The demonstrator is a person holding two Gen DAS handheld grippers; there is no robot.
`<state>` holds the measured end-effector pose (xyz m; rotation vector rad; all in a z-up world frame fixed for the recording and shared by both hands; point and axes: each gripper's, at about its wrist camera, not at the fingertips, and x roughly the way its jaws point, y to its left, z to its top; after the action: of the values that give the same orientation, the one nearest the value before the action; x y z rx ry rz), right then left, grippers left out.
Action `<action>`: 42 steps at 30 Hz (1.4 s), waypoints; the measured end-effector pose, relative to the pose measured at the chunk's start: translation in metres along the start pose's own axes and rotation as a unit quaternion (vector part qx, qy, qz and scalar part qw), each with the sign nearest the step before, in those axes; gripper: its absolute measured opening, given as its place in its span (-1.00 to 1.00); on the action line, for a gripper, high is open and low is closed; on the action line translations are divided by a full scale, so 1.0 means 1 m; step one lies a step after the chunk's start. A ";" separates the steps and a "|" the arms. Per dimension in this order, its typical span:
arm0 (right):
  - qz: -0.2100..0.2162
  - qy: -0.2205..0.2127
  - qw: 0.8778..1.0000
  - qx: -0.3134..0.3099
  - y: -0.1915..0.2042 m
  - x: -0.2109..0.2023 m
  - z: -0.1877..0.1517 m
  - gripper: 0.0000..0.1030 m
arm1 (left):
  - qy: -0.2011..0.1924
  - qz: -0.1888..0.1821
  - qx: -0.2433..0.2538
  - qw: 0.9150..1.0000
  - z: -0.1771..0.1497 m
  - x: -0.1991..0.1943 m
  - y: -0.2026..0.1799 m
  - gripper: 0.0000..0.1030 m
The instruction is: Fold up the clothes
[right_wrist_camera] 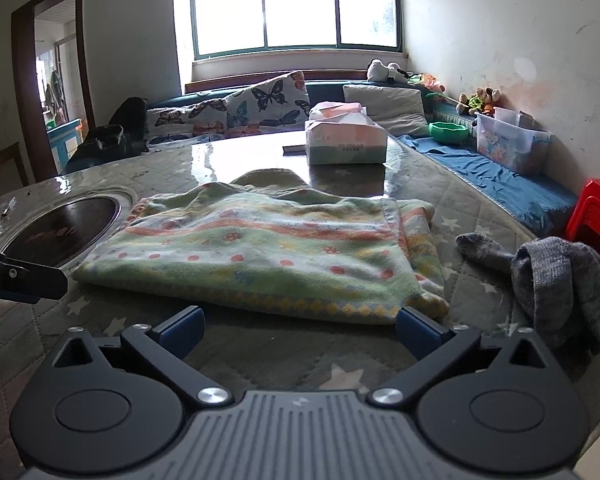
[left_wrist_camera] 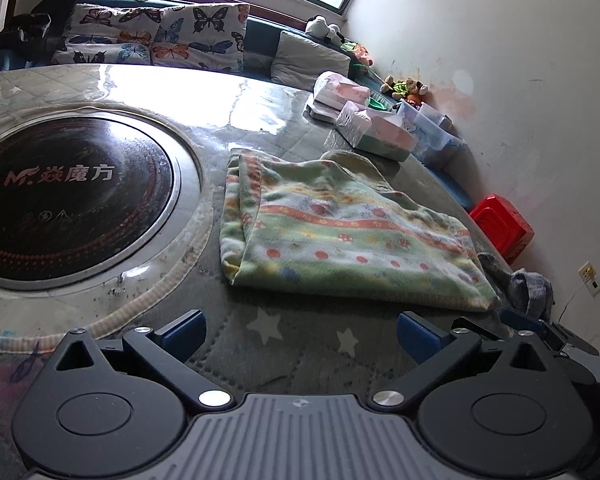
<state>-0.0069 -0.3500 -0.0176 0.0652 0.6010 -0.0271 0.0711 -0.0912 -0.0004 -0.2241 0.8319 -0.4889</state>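
A folded green fleece garment (left_wrist_camera: 340,232) with orange stripes and dots lies flat on the quilted table cover (left_wrist_camera: 300,360). My left gripper (left_wrist_camera: 300,336) stands open just short of its near edge, with only bare cover between the blue pads. The same garment (right_wrist_camera: 260,256) fills the middle of the right wrist view. My right gripper (right_wrist_camera: 300,330) is open in front of its near hem, and its right fingertip (right_wrist_camera: 414,322) is right at the hem's corner. Part of the left gripper (right_wrist_camera: 20,280) shows at the left edge of that view.
A round black cooktop (left_wrist_camera: 60,196) is set into the table left of the garment. Grey socks (right_wrist_camera: 560,280) lie at the table's right edge. Tissue packs (right_wrist_camera: 344,140) sit behind the garment. A red stool (right_wrist_camera: 596,216) and a clear plastic box (right_wrist_camera: 508,140) stand along the right wall.
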 end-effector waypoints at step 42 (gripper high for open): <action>-0.022 -0.011 0.999 0.020 0.020 -0.028 -0.021 1.00 | 0.024 0.002 0.029 0.999 -0.030 -0.012 -0.019 1.00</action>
<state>-0.0413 -0.3287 -0.0177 0.0908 0.5791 -0.0823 0.0352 -0.1011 -0.0051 -0.1585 0.8631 -0.5155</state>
